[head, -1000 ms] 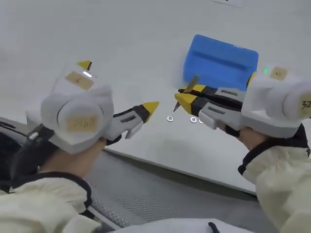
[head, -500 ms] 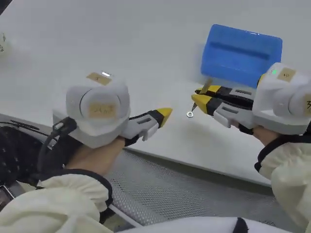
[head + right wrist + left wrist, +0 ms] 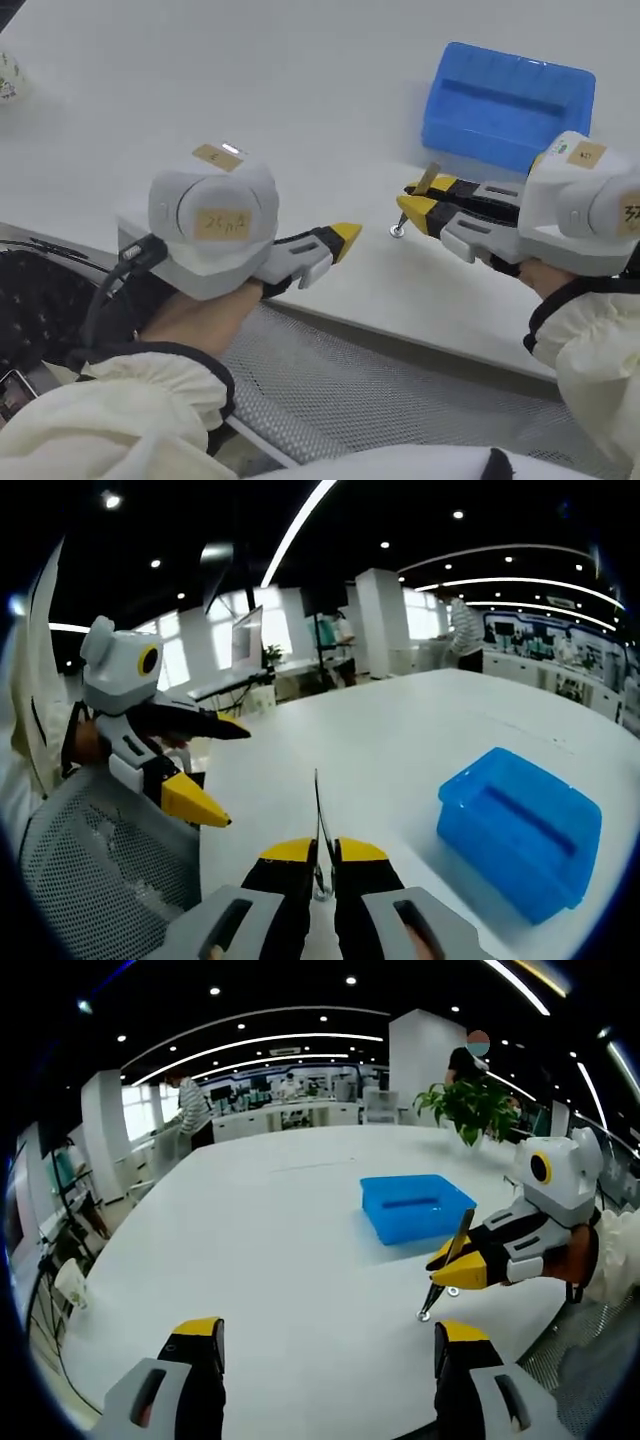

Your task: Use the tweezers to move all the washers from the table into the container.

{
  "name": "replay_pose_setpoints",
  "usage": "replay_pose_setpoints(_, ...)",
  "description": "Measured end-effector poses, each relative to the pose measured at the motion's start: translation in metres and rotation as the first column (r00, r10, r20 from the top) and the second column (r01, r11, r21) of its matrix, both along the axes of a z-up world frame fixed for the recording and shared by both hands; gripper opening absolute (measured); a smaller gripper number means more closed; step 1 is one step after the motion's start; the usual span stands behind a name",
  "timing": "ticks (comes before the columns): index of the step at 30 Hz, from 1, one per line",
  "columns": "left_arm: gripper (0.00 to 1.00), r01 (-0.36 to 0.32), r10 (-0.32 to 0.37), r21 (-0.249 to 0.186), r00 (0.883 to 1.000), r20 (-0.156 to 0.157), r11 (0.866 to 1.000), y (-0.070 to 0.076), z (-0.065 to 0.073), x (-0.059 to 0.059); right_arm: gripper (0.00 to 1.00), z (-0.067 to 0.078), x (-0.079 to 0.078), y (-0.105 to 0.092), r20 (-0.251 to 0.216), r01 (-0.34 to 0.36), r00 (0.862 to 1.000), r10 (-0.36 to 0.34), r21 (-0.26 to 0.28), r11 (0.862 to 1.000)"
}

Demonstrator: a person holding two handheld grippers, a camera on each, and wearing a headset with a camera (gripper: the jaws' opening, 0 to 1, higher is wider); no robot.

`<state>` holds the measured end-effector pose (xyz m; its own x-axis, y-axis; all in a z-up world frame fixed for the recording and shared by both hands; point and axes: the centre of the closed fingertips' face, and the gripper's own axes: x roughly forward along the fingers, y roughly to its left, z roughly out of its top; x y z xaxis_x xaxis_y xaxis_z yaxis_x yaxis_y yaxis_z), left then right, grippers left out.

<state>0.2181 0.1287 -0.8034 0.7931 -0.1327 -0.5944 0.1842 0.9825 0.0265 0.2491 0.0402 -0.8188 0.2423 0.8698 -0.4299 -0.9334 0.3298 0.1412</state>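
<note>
My right gripper [image 3: 421,198] is shut on thin metal tweezers [image 3: 412,205], whose tip points down at the white table. A small steel washer [image 3: 397,232] sits right at that tip; I cannot tell whether it is pinched or lying on the table. The left gripper view shows the same washer [image 3: 424,1315] and another washer [image 3: 452,1292] on the table under the right gripper [image 3: 462,1268]. The blue container [image 3: 508,100] stands just behind the right gripper. My left gripper [image 3: 330,1335] is open and holds nothing, a short way left of the tweezers [image 3: 317,825].
The table's front edge [image 3: 330,320] runs just below both grippers, with a grey mesh chair [image 3: 400,400] under it. A potted plant [image 3: 470,1105] stands at the far side of the table. A person [image 3: 190,1110] stands far off in the room.
The head camera has shifted. The tweezers' tip, which hung above a washer, now meets one. The left gripper stays open beside it.
</note>
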Motion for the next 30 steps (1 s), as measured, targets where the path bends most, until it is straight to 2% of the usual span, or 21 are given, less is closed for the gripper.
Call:
replay_pose_setpoints(18, 0.86, 0.012, -0.012, 0.012, 1.000, -0.023, 1.000, -0.0004, -0.0036, -0.0021, 0.04, -0.0014, -0.0009, 0.0057, 0.007, -0.005, 1.000, 0.005, -0.001, 1.000)
replay_pose_setpoints(21, 0.85, 0.009, -0.009, 0.013, 1.000, -0.025, 1.000, 0.0006, -0.0040, -0.0021, 0.04, -0.0013, -0.0015, 0.0069, 0.022, -0.012, 1.000, 0.012, -0.004, 1.000)
replay_pose_setpoints(24, 0.85, 0.008, -0.008, 0.018, 0.999, -0.031, 1.000, 0.0012, -0.0055, -0.0026, 0.03, -0.0017, -0.0035, 0.0058, 0.063, -0.030, 0.998, 0.032, -0.026, 0.999)
replay_pose_setpoints(30, 0.85, 0.010, -0.009, 0.021, 0.999, -0.031, 1.000, 0.0011, -0.0057, -0.0023, 0.03, -0.0033, -0.0058, 0.0054, 0.111, -0.043, 0.993, 0.049, -0.055, 0.998)
